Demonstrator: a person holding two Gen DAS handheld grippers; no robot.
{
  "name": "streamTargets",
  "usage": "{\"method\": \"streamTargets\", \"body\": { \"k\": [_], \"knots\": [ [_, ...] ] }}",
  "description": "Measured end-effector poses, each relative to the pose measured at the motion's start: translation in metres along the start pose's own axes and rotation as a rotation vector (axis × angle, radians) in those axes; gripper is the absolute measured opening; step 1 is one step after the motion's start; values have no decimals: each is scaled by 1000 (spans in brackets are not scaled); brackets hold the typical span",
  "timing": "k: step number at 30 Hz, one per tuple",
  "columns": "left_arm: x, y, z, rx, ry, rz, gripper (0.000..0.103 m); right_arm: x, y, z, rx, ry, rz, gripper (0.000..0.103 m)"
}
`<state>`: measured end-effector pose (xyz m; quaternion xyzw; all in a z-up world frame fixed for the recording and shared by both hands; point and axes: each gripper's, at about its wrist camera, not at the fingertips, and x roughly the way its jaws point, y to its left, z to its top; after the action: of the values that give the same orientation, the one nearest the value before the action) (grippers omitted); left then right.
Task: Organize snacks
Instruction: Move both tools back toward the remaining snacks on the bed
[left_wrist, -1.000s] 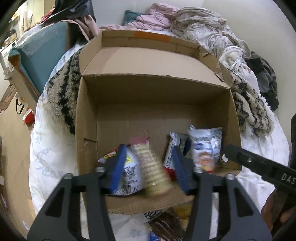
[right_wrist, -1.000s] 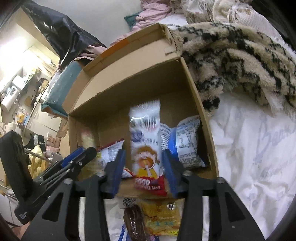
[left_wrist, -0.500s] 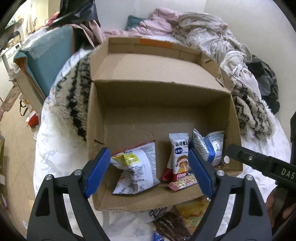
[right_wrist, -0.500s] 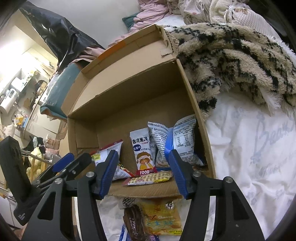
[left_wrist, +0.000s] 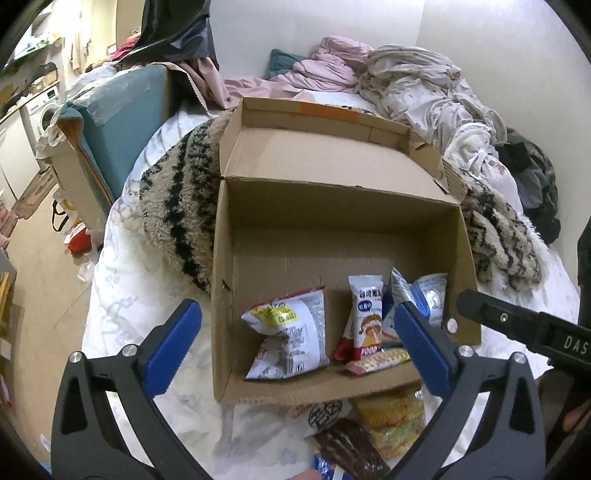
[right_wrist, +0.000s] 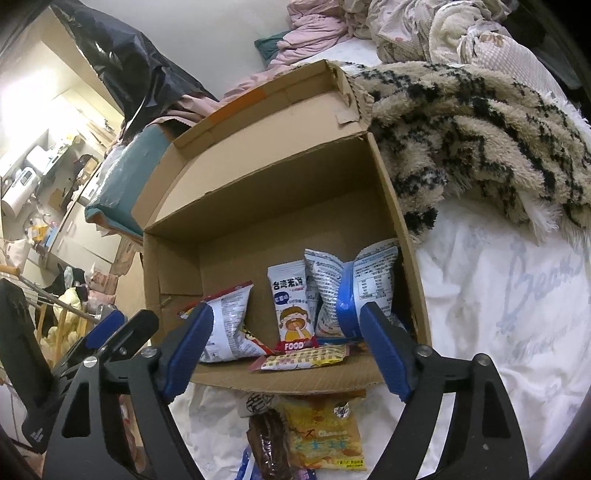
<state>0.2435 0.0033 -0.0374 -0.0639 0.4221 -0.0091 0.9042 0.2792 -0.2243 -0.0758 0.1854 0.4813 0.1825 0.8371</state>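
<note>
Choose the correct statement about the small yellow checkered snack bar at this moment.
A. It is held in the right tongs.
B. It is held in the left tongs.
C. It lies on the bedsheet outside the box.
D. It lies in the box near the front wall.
D: the yellow checkered snack bar lies flat inside the cardboard box by its front wall, and both the left tongs and right tongs are open and empty.

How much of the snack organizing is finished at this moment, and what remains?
Done: several snack packets lie in the brown cardboard box, among them the white rice-cracker packet with a cartoon child. In hand: nothing; left gripper and right gripper are open. Left: the yellow cheese snack bag and dark brown wrapped bar lie outside on the white sheet.
</note>
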Motion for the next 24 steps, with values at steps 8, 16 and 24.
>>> {"method": "streamTargets", "body": {
  "k": [8,16,24],
  "knots": [
    [-32,5,-16,15,-3,33,103,-29,11,-17,-6,-23,6,85],
    [-55,17,-47,37,28,59,103,-52,3,-48,37,-2,1,85],
    [-71,27,-68,13,60,58,103,-68,0,-74,52,10,-12,85]
  ]
}}
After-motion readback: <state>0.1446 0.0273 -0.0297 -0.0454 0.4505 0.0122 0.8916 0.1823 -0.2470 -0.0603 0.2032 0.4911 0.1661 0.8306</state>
